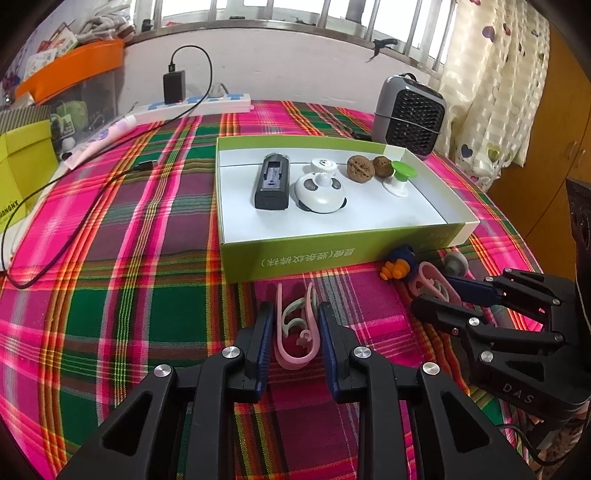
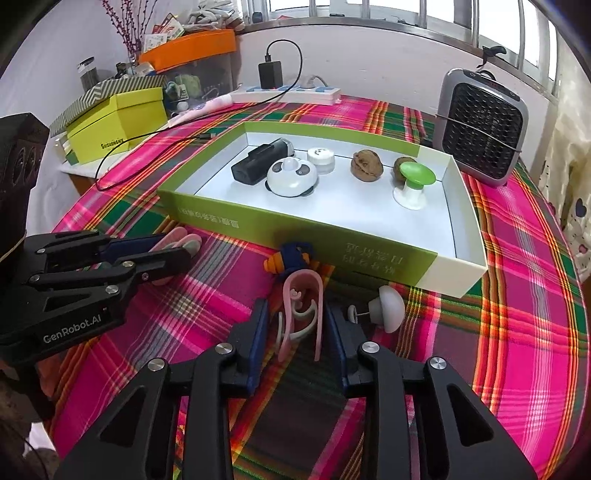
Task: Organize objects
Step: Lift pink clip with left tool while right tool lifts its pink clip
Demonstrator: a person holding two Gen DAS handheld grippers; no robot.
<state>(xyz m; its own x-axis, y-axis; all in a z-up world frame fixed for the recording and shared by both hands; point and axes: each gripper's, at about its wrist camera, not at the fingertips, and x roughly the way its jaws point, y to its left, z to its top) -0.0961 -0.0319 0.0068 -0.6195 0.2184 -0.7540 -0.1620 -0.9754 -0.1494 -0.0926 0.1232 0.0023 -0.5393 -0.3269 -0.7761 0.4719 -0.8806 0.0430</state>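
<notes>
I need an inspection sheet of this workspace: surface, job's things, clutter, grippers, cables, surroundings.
Surface: plaid tablecloth.
Job's things: green box holding panda gadget, black device, small jar, two walnuts, green-topped knob; outside it, two pink clips, blue-orange toy, white knob.
Clutter: yellow box, orange-lidded bin.
Grippers: left hand-held gripper shut on pink clip; right hand-held gripper shut on second pink clip.
Cables: black charger cable, power strip.
Surroundings: grey heater, barred window, curtain.

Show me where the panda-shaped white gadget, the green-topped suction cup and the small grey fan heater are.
panda-shaped white gadget (image 1: 320, 192), left wrist view, its domed top.
green-topped suction cup (image 2: 417, 173), right wrist view, its green disc.
small grey fan heater (image 2: 480, 129), right wrist view, its front grille.
</notes>
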